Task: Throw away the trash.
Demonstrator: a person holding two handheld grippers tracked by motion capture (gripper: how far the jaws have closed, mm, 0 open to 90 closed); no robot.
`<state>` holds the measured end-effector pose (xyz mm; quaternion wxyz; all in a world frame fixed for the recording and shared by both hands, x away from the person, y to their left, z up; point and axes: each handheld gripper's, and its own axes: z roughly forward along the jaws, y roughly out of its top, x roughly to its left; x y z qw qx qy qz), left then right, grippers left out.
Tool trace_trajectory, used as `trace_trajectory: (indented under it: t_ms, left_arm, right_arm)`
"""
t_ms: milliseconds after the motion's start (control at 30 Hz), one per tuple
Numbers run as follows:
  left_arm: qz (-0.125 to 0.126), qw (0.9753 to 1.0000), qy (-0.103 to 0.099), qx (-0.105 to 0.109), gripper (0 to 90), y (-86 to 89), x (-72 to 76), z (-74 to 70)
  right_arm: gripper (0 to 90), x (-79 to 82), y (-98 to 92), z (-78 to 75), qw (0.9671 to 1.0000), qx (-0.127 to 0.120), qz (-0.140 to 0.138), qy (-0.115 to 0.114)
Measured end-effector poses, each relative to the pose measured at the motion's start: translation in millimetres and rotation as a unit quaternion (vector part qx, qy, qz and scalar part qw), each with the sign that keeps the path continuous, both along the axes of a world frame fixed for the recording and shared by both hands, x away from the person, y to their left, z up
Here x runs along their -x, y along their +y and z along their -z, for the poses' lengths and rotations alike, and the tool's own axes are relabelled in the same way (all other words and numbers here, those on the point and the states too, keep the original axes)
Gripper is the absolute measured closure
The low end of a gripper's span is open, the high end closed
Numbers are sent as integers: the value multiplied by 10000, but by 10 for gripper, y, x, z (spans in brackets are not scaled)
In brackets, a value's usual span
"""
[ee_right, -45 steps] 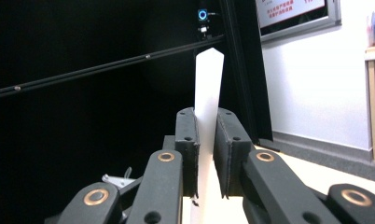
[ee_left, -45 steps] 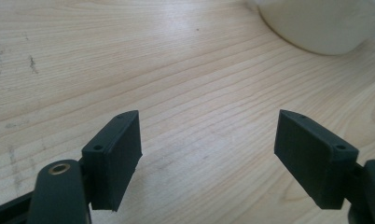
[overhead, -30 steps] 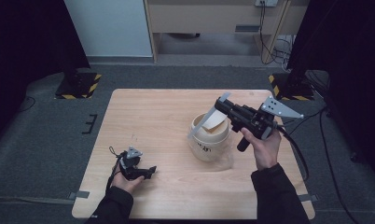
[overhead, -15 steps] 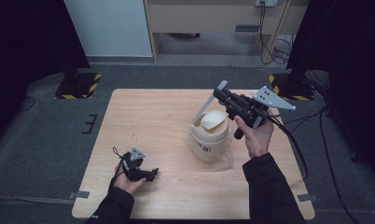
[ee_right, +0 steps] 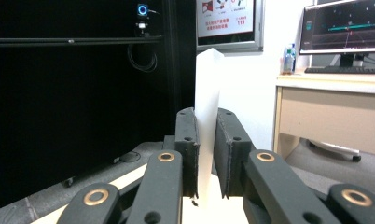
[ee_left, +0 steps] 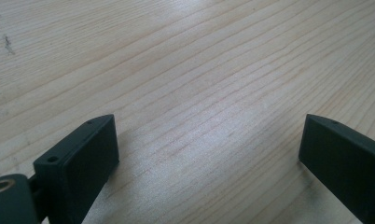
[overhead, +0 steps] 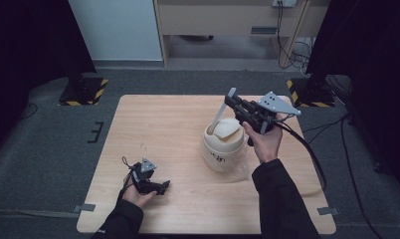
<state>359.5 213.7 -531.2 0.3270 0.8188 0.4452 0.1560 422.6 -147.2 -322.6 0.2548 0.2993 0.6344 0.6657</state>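
Right gripper [overhead: 231, 97] is clamped on a white strip [overhead: 219, 115], held up above the counter [overhead: 163, 124]. In the right gripper view the strip [ee_right: 207, 93] stands upright between the jaws, pinched tight. Its lower end reaches the bin [overhead: 222, 145] top, just left of the right hand [overhead: 264, 139]; can't tell if it touches. The bin sits right of counter centre. Left gripper [overhead: 160, 186] rests low at the near left, jaws wide apart over bare wood [ee_left: 199, 93], holding nothing.

The cream, round lidded bin [overhead: 222, 148] blocks the light wooden table [overhead: 163, 129] at three o'clock. From nine to twelve o'clock, the tabletop lies open.
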Motion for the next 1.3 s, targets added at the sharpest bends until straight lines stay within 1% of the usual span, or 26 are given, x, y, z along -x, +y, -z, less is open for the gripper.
trace_trajectory:
  t_ms: [67,133,200,267,300,433,500,567,600,700,767,833,933,1033,1100,1133,1167,1200,1233,1300]
  left_arm:
    - [1,10000,-2,0,40,1,1,0]
    - [10,10000,-6,-9,40,-1,1,1]
    - [24,10000,-8,-21,39,-1,1,1]
    - [24,10000,-16,-17,39,-1,2,3]
    - [28,10000,-17,-12,38,-1,2,4]
    - [51,10000,-47,-32,28,-4,2,12]
    - [69,9999,-63,-44,21,-7,2,17]
    - [87,9999,-84,-46,13,-9,2,25]
    - [98,9999,-96,-56,7,-12,3,29]
    - [109,9998,-122,-85,2,-17,8,33]
    - [111,9998,-124,-83,2,-17,8,34]
    - [111,9998,-130,-80,2,-17,8,35]
    - [115,9997,-192,-41,0,-12,15,50]
    - [112,9997,-213,-30,0,-10,18,53]
    - [112,9997,-214,-31,0,-10,18,53]
    - [110,9997,-216,-32,0,-10,18,54]
    - [112,9997,-215,-31,0,-10,18,54]
    - [112,9997,-214,-31,0,-10,18,53]
    - [114,9997,-215,-31,0,-10,18,54]
    - [110,9997,-216,-33,0,-10,18,53]
  right_arm:
    - [788,-22,0,47,9999,-10,-22,97]
    - [705,-43,-9,89,9998,-67,-25,191]
    - [642,-50,-32,107,9997,-112,8,197]
    - [550,-54,-77,105,9996,-170,-19,242]
    - [530,-47,-108,96,9997,-155,19,201]
    - [411,-18,-309,65,9990,-371,159,183]
    - [370,-8,-432,79,9987,-385,273,205]
    - [315,3,-555,124,9982,-384,383,270]
    - [279,7,-613,157,9977,-376,450,327]
    - [224,31,-779,297,9964,-238,641,508]
    - [199,58,-877,430,9951,-139,724,652]
    - [187,92,-969,585,9932,-25,787,860]
    - [173,133,-1100,838,9890,152,873,1188]
    - [167,179,-1208,1093,9825,317,948,1573]
    - [168,227,-1278,1280,9770,415,992,1843]
    - [168,245,-1300,1339,9748,463,992,1941]
    - [169,283,-1365,1499,9695,566,1018,2157]
    - [169,283,-1365,1499,9695,566,1018,2157]
    - [165,290,-1397,1568,9655,658,1009,2309]
    - [158,292,-1467,1694,9579,907,1078,2501]
